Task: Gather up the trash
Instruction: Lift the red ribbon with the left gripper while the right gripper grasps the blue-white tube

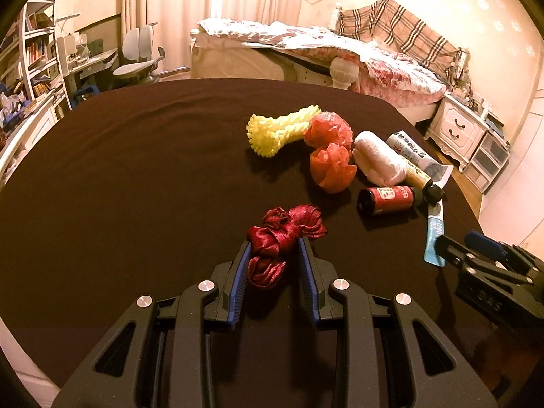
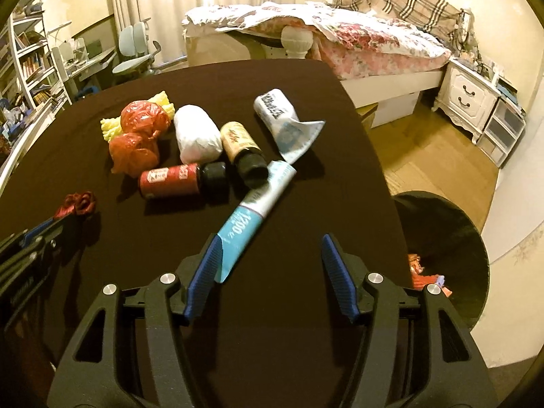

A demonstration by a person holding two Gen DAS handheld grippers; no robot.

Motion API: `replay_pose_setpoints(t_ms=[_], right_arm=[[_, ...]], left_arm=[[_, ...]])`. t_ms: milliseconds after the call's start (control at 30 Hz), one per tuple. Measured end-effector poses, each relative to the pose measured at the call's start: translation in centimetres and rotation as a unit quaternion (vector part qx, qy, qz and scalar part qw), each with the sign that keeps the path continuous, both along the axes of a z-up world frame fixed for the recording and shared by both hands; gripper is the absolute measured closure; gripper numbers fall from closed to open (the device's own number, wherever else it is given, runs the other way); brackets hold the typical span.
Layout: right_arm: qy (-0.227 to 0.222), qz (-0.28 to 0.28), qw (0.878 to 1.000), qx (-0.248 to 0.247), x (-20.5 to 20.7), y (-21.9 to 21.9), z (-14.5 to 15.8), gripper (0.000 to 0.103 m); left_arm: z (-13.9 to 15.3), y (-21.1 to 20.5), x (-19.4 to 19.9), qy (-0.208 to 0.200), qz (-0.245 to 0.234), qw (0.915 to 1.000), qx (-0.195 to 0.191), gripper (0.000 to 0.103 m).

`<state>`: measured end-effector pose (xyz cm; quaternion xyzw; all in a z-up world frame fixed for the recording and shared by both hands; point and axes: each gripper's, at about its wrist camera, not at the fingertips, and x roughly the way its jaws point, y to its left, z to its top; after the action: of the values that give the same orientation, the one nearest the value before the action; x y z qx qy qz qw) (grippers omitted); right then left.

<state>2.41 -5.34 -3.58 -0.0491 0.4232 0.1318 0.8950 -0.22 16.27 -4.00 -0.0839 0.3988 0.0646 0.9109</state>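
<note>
Both grippers are black plastic with cut-out openings. The left gripper (image 1: pixel 274 250) and right gripper (image 2: pixel 270 243) have ribbed blue pads (image 2: pixel 335 255) and round silver screws (image 1: pixel 206 285).

On the table (image 2: pixel 102 306), a ribbon (image 1: pixel 284 234) lies between the left gripper's (image 1: pixel 274 255) fingers at lower centre; bottles (image 2: pixel 173 180), bags (image 2: pixel 142 129) and a roll (image 2: pixel 197 132) cluster upper centre; a tube (image 2: pixel 251 210) runs to the right gripper (image 2: pixel 272 255); a bin (image 2: pixel 448 251) sits lower right.
</note>
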Motion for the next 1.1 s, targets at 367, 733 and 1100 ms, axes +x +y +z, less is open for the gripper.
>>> replay_pose_setpoints(t_ms=[367, 733, 1100], right_arm=[[-0.003, -0.007, 1.0, 0.029, 1.0, -0.2, 1.4, 0.045], [-0.003, 0.003, 1.0, 0.002, 1.7, 1.1, 0.0, 0.08], [-0.001, 0.022, 0.999, 0.029, -0.7, -0.9, 0.4, 0.083]], left_arm=[[0.0, 0.3, -0.1, 0.001, 0.007, 1.0, -0.002, 0.073], [-0.3, 0.1, 0.0, 0.006, 0.002, 1.0, -0.005, 0.073], [-0.4, -0.4, -0.2, 0.007, -0.002, 0.9999, -0.012, 0.073]])
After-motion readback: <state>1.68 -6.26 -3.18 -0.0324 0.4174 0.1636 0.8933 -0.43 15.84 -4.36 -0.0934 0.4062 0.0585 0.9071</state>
